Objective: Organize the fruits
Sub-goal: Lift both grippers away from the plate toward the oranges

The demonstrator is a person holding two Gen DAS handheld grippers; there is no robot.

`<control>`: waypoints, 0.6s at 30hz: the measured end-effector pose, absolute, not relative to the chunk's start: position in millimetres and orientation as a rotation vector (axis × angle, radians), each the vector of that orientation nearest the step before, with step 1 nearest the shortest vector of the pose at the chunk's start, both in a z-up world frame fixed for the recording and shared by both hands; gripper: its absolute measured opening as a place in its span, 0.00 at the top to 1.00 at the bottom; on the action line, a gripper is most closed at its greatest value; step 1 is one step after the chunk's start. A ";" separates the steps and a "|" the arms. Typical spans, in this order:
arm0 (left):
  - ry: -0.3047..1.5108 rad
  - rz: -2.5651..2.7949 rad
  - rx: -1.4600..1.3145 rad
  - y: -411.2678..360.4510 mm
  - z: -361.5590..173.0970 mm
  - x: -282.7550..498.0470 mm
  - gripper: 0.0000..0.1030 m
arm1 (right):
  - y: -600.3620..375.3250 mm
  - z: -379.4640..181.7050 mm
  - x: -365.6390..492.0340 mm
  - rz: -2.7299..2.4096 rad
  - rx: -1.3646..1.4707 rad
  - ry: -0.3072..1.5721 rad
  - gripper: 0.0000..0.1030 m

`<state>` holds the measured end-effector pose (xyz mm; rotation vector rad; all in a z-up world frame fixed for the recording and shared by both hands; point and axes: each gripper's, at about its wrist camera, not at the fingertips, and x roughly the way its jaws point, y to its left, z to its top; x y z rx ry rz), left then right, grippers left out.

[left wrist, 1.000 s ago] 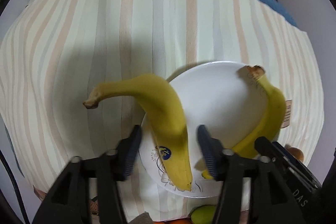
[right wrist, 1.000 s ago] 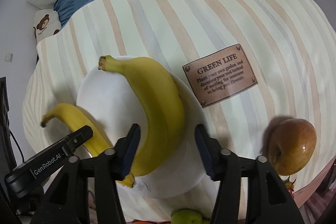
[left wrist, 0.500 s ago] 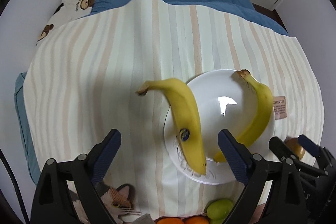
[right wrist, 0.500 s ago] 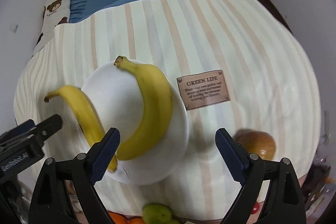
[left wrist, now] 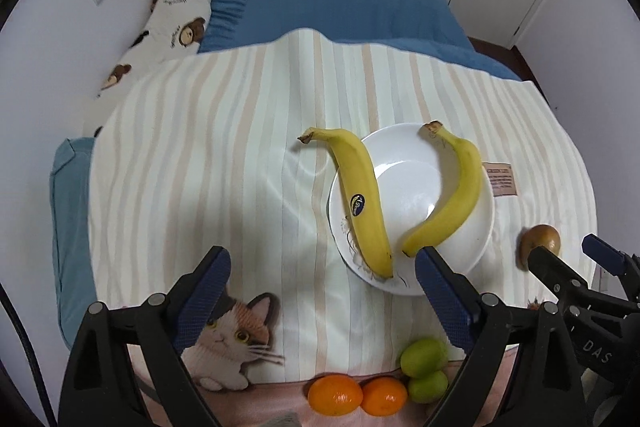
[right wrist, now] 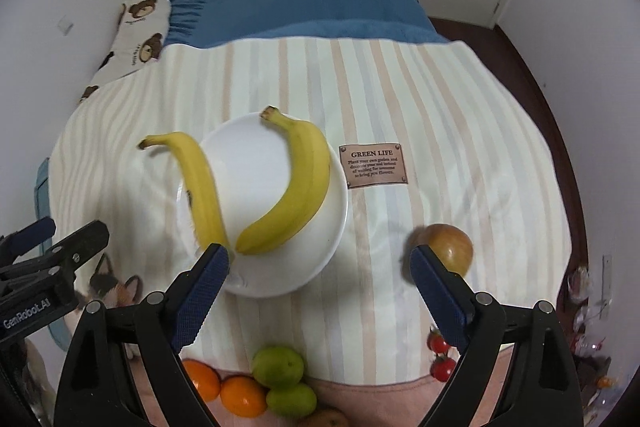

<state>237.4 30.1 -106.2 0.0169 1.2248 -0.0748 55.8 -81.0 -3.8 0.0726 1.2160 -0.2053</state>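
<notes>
Item: white plate (left wrist: 472,251), sitting on the striped blanket (left wrist: 224,155) spread over the bed, serving as the collecting dish.

Item: stickered banana (left wrist: 360,199), lying along the plate's left edge, stem overhanging onto the blanket; the far side seems to be left free for more fruit.

Item: second banana (left wrist: 452,195), curving along the plate's right side, its lower tip nearly meeting the first one's, so the pair is framing a bare centre.

Item: brown apple (right wrist: 450,247), resting on the blanket to the right of the plate, apart from it, not yet gathered.

Item: two oranges (left wrist: 336,395) and two green fruits (left wrist: 424,357), bunching at the near edge of the bed; small red fruits (right wrist: 440,355) are lying close by on the right.

Item: left tongs (left wrist: 320,287), hovering above the near blanket, spread wide, gripping nothing.

Item: right tongs (right wrist: 320,271), likewise gaping and empty, hanging between plate and apple; the apple looks the likeliest next pick, being nearest its right finger.
</notes>
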 end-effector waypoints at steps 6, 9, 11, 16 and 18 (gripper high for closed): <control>1.143 -0.080 0.031 29.8 -70.8 206.7 0.08 | -70.4 32.6 23.6 -0.178 0.066 1.140 0.08; 1.100 -0.090 0.039 28.1 -53.0 191.8 0.08 | -67.2 50.1 9.3 -0.167 0.062 1.106 0.08; 1.078 -0.098 0.038 26.6 -43.0 181.9 0.08 | -66.1 61.8 -0.6 -0.156 0.069 1.083 0.08; 1.051 -0.098 0.036 22.6 -27.1 160.1 0.08 | -66.5 78.3 -21.0 -0.128 0.102 1.053 0.08; 1.057 -0.103 0.029 22.8 -26.6 154.0 0.08 | -70.2 78.9 -28.9 -0.111 0.139 1.064 0.08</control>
